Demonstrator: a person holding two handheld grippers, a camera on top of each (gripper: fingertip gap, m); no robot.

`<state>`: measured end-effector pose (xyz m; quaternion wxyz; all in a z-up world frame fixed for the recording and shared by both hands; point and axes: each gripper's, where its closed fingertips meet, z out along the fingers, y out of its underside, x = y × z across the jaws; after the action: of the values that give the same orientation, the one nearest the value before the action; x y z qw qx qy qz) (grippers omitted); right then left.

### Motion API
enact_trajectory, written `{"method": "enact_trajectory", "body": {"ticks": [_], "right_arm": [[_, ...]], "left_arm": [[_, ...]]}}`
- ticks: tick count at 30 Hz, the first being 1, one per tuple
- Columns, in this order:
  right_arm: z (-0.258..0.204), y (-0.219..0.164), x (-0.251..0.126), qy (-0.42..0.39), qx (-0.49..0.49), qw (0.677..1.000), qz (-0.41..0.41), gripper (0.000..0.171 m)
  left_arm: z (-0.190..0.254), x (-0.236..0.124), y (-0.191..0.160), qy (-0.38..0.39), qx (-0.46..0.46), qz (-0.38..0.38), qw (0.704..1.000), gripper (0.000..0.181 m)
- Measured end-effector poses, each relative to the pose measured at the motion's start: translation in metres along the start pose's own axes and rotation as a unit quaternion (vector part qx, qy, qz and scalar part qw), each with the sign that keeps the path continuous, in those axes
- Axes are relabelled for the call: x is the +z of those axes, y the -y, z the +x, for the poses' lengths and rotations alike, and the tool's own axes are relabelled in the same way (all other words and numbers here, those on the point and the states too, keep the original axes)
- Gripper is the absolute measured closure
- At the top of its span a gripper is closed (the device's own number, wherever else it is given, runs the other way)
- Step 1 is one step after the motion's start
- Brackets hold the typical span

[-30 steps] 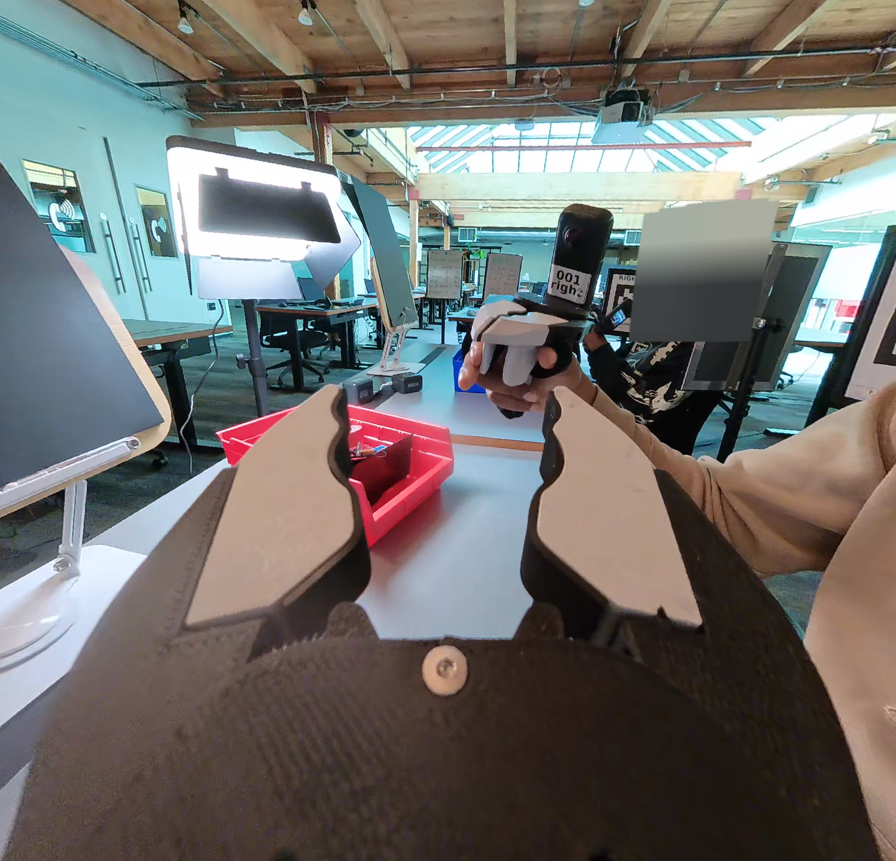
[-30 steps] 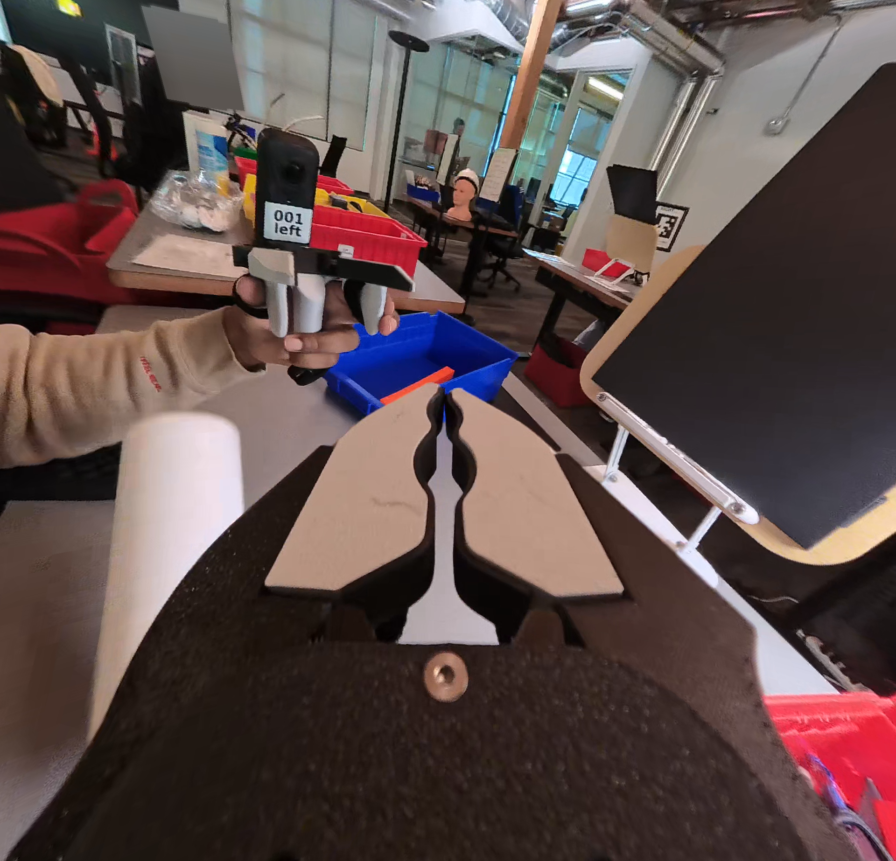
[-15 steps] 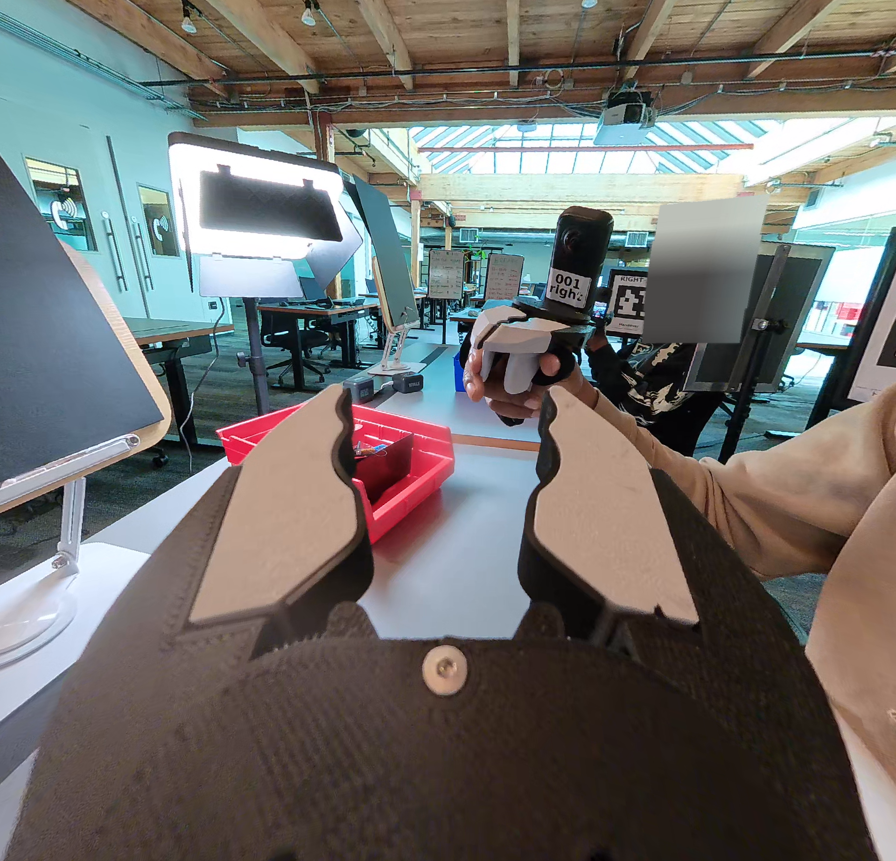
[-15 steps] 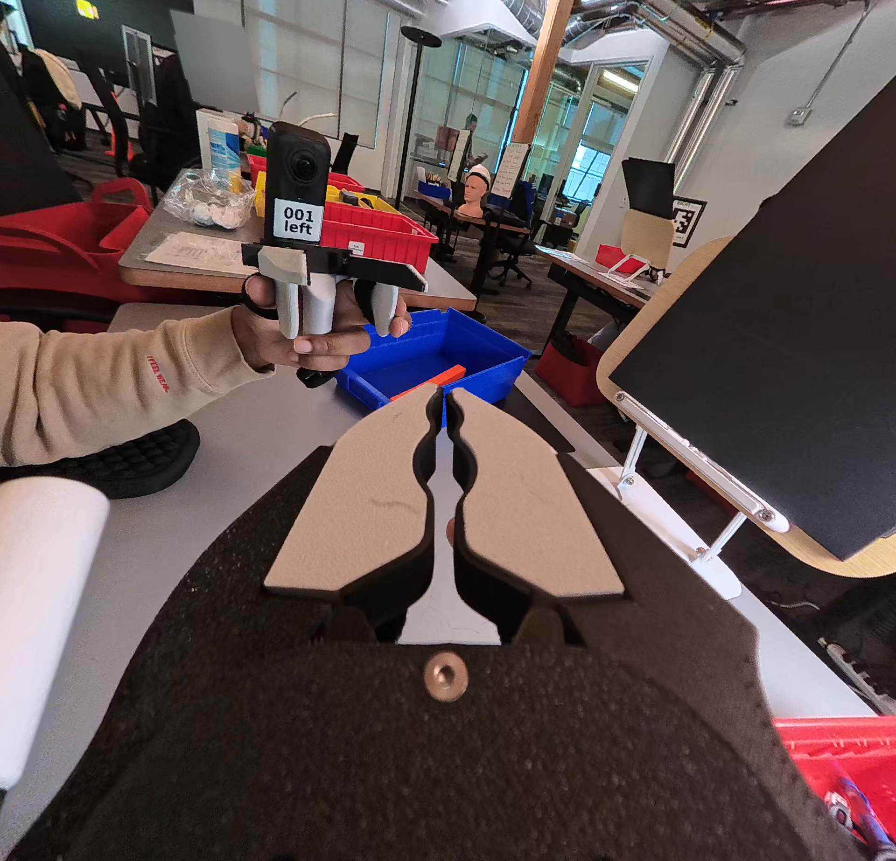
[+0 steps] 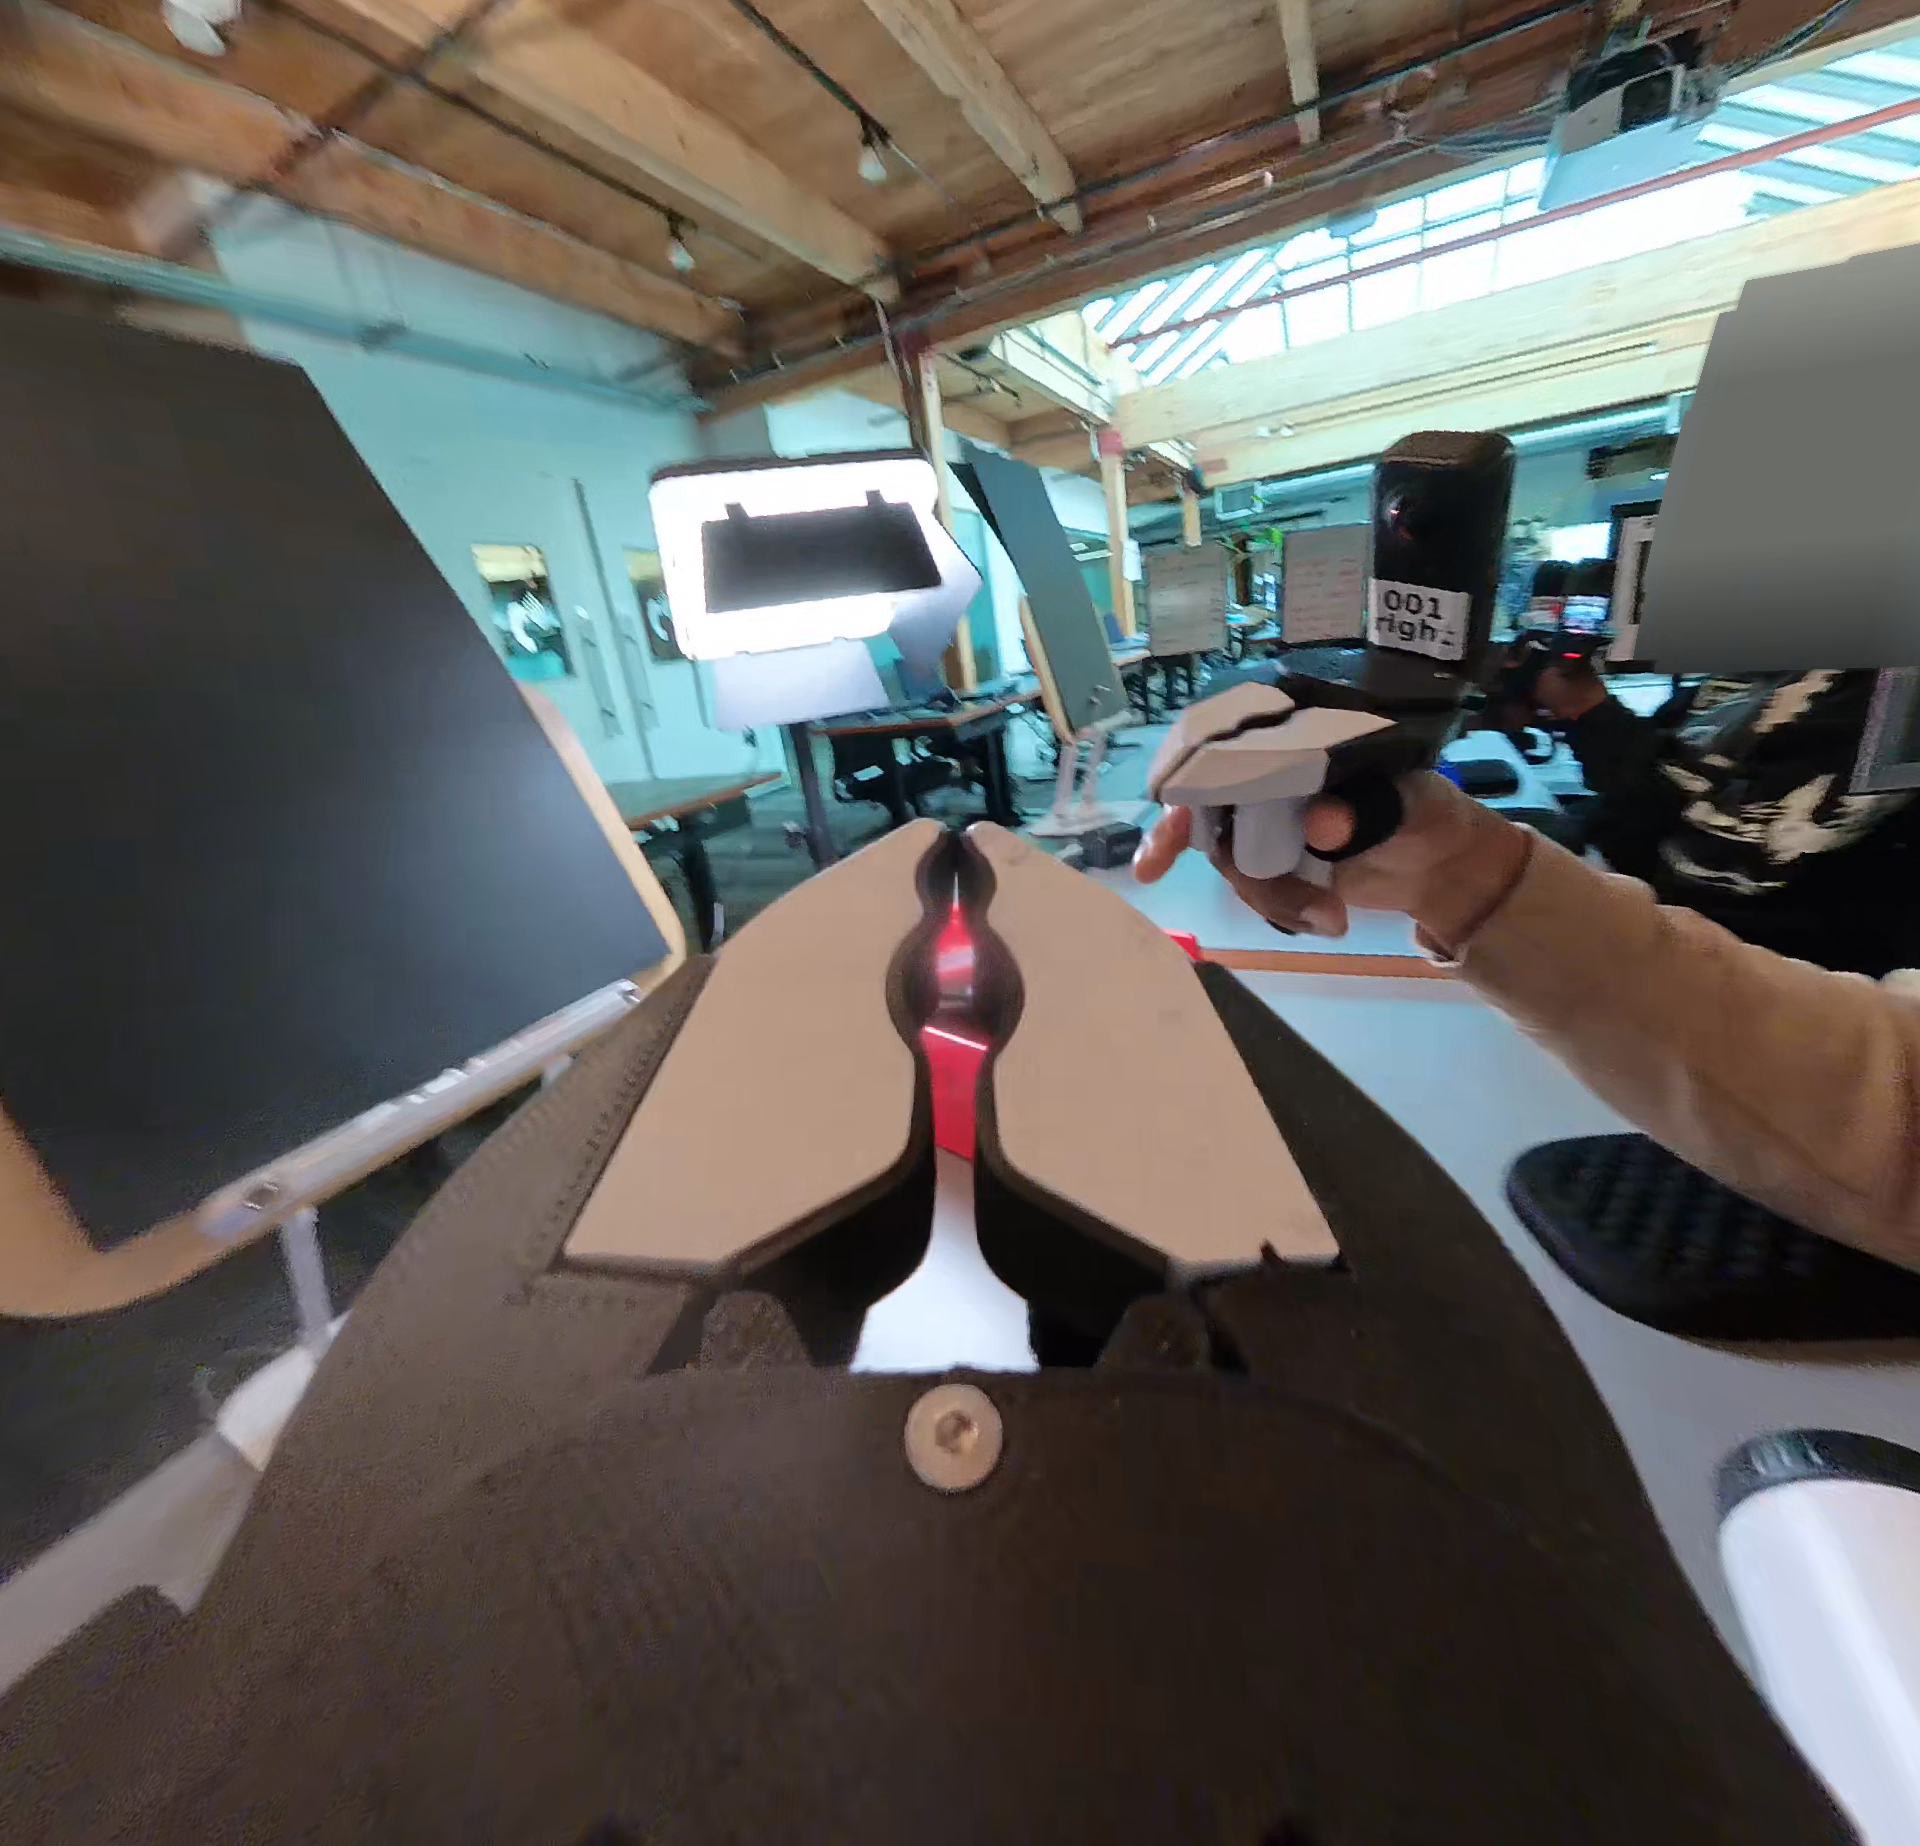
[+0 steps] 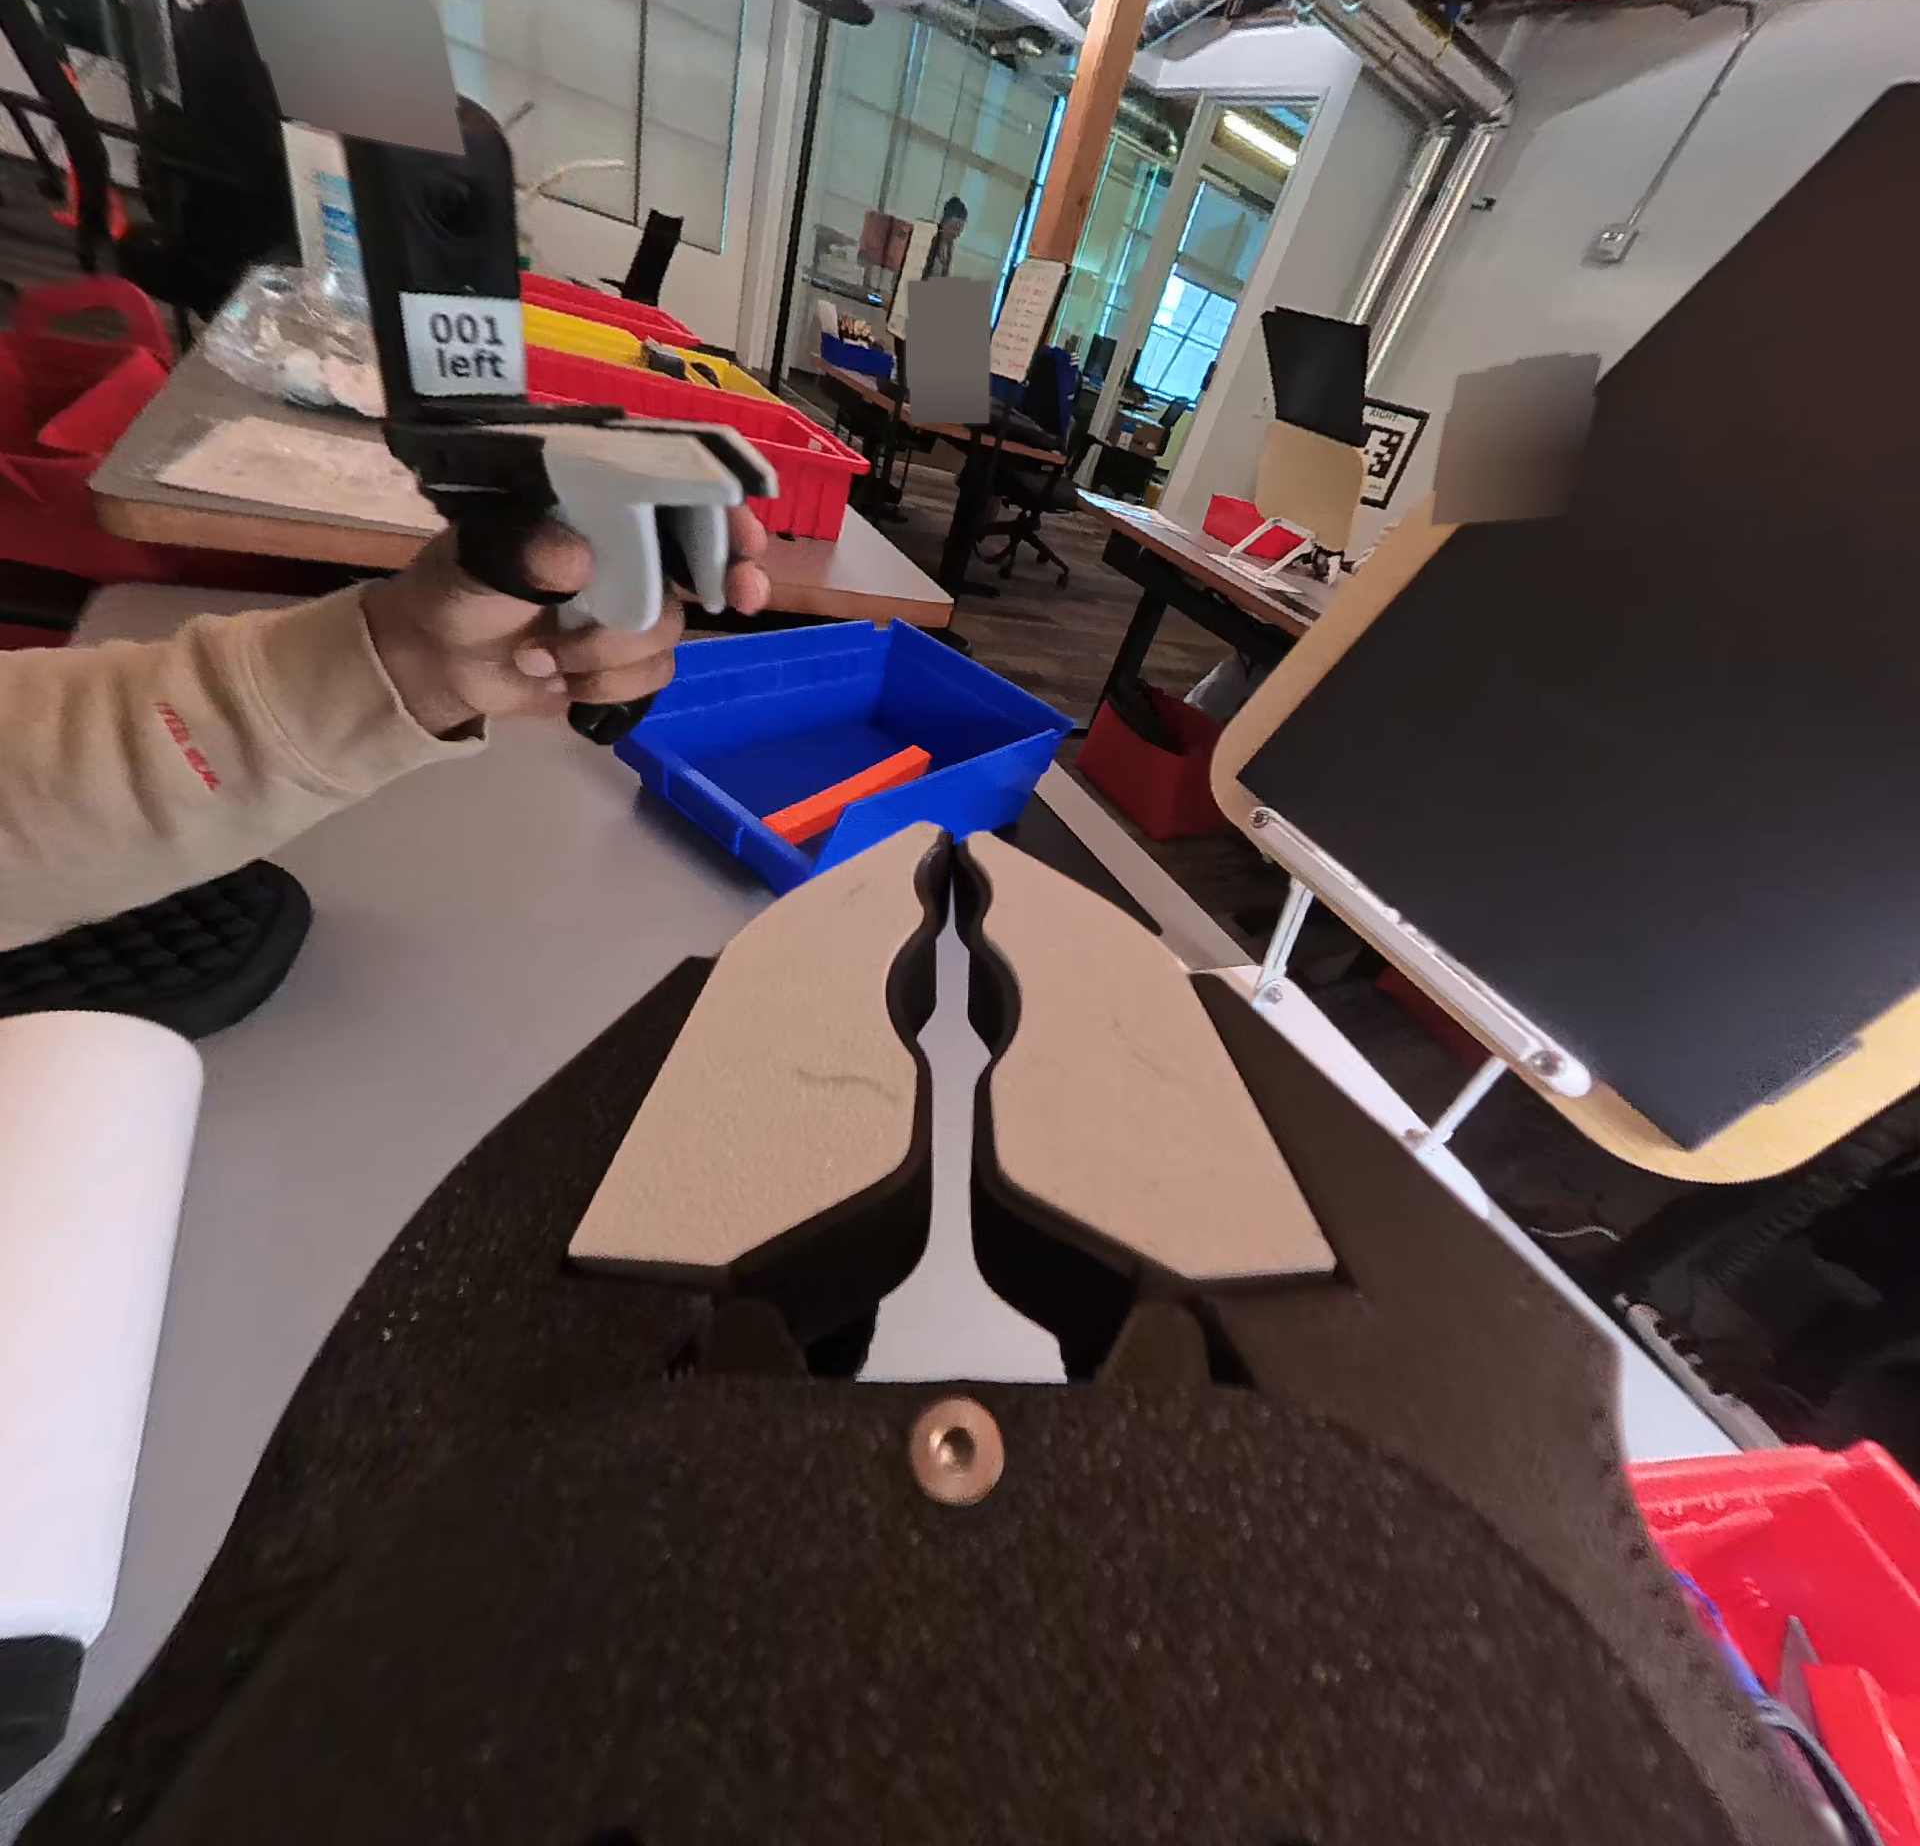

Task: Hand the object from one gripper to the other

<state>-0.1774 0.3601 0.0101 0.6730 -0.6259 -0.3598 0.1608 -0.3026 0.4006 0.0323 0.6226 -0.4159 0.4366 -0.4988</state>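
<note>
My left gripper [image 5: 956, 835] is shut with nothing between its fingers, held above the grey table [image 5: 1403, 1069]. My right gripper [image 6: 951, 840] is also shut and empty. Each shows in the other's view, held up by a hand: the right gripper [image 5: 1179, 768] and the left gripper [image 6: 743, 466], both with jaws together. An orange bar [image 6: 847, 794] lies in a blue bin [image 6: 774, 643] on the table, just beyond my right fingertips. No gripper holds it.
A red bin [image 5: 951, 1058] shows through the left gripper's gap and at the right view's lower corner [image 6: 1787, 1547]. A white roll [image 6: 83, 1277] and a black textured pad [image 6: 156, 955] lie on the table. Black boards on stands [image 5: 260, 757] [image 6: 1610, 757] flank it. The gap from one gripper's tips to the other's is roughly 15 centimetres.
My left gripper has shut from wide open and swung left and up. The right gripper stays shut; the hand-held left gripper now looks closer in its view.
</note>
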Motion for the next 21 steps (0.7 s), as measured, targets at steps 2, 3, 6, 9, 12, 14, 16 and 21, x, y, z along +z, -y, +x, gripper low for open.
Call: {"method": "enact_trajectory", "body": {"ticks": [2, 3, 6, 9, 12, 14, 16, 21], "right_arm": [[-0.003, 0.001, 0.002, 0.0, -0.008, 1.0, 0.002, 0.171], [-0.003, 0.004, 0.003, -0.006, -0.011, 1.0, 0.01, 0.171], [-0.013, 0.0, 0.008, 0.02, 0.014, 1.0, -0.004, 0.171], [-0.04, -0.023, 0.011, 0.088, 0.006, 0.994, -0.067, 0.171], [-0.086, -0.075, -0.002, 0.186, -0.019, 0.961, -0.204, 0.142], [-0.116, -0.112, -0.018, 0.236, -0.034, 0.924, -0.301, 0.112], [-0.139, -0.139, -0.03, 0.257, -0.049, 0.894, -0.362, 0.091], [-0.159, -0.193, -0.019, 0.258, -0.055, 0.865, -0.427, 0.077]], "left_arm": [[-0.002, -0.003, 0.006, 0.011, 0.032, 0.015, 0.999, 0.181], [-0.002, -0.004, 0.007, 0.015, 0.042, 0.014, 0.999, 0.181], [-0.004, -0.007, 0.008, 0.028, 0.069, -0.003, 0.997, 0.181], [-0.007, -0.01, 0.005, 0.044, 0.098, -0.045, 0.993, 0.181], [-0.005, -0.011, 0.004, 0.032, 0.082, -0.071, 0.994, 0.181], [-0.004, -0.011, 0.002, 0.016, 0.06, -0.081, 0.995, 0.181], [-0.002, -0.009, -0.001, 0.003, 0.041, -0.088, 0.995, 0.171], [0.014, -0.003, -0.013, -0.028, 0.046, -0.128, 0.99, 0.155]]}}
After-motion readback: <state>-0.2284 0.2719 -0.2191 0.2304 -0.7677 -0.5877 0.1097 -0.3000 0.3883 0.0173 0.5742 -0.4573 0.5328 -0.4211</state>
